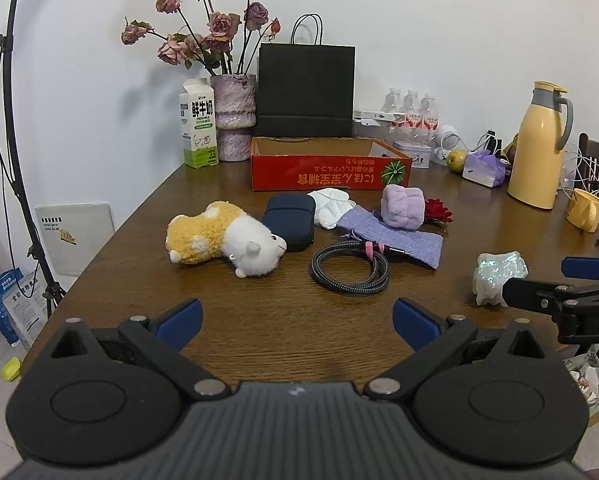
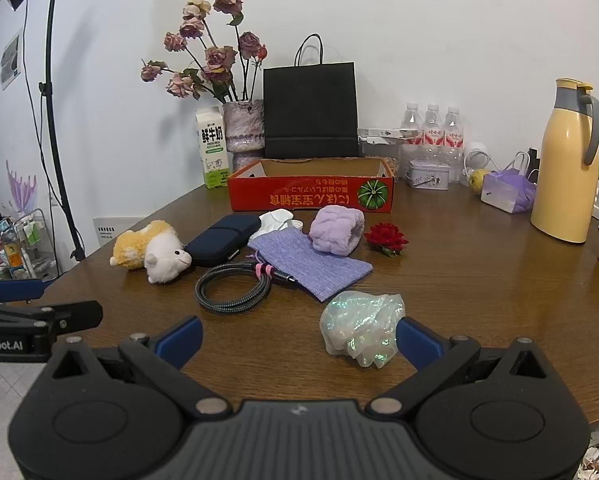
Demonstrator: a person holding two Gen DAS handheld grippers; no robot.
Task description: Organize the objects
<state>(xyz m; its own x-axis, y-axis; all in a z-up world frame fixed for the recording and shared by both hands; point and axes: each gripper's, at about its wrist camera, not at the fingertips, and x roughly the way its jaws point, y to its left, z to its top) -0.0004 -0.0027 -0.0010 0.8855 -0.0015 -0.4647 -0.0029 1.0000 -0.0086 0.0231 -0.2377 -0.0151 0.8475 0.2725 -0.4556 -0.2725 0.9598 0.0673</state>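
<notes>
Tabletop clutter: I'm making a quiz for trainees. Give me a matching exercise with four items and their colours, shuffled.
Items:
1. plush toy
2. zip case
3. artificial rose
4. knitted pouch

Colours:
A. red
B. lilac
C. yellow and white
D. dark navy

Pairs: 1-C, 2-D, 3-A, 4-B

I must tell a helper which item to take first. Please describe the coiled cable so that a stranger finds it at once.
Start at the red cardboard box on the brown wooden table. In front of it lies a purple knitted pouch; the black braided cable lies coiled at its left edge. Only it forms a ring, tied with pink bands.
</notes>
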